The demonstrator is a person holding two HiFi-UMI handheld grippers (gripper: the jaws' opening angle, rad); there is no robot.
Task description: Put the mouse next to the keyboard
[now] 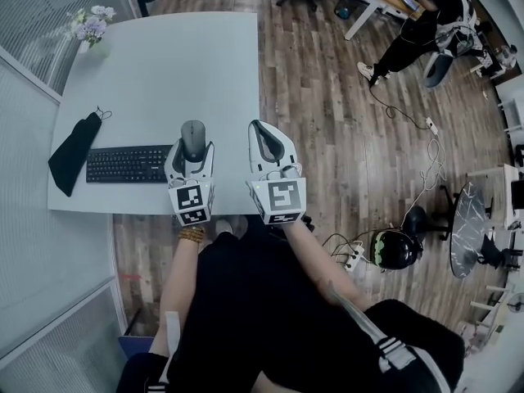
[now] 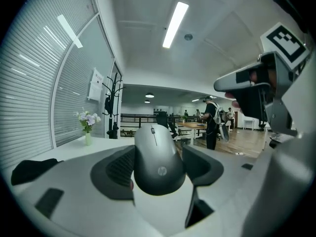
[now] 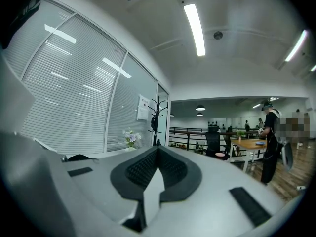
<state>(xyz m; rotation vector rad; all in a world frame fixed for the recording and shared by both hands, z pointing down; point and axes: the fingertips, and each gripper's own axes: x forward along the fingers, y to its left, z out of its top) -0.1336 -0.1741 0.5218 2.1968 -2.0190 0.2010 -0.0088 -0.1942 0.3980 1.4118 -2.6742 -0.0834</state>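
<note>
1. Left tongs (image 1: 193, 149) are reaching forward over the near edge of the counter (image 1: 164, 64), just off the right end of the keyboard (image 1: 129, 164). The forearm is running straight out from the body, with a beaded band (image 1: 192, 234) at the wrist.
2. Their jaws are clamping the grey mouse (image 2: 158, 159) by its flanks, a dark pad on each side, the mouse's nose pointing away from the person.
3. The mouse is sitting just right of the keyboard, a narrow gap between them. Whether it is touching the counter I cannot tell.
4. Right tongs (image 1: 264, 136) are hovering further right of the keyboard than the mouse, at the counter's right edge, angled slightly inward. The bare forearm (image 1: 321, 275) is stretching out behind them.
5. Their jaws are meeting at the tips, with nothing between the pads.
6. A black cloth (image 1: 74, 154) is lying just beside the keyboard's left end.
7. A small vase of flowers (image 1: 88, 28) is standing well beyond the keyboard, at the counter's far left corner.
</note>
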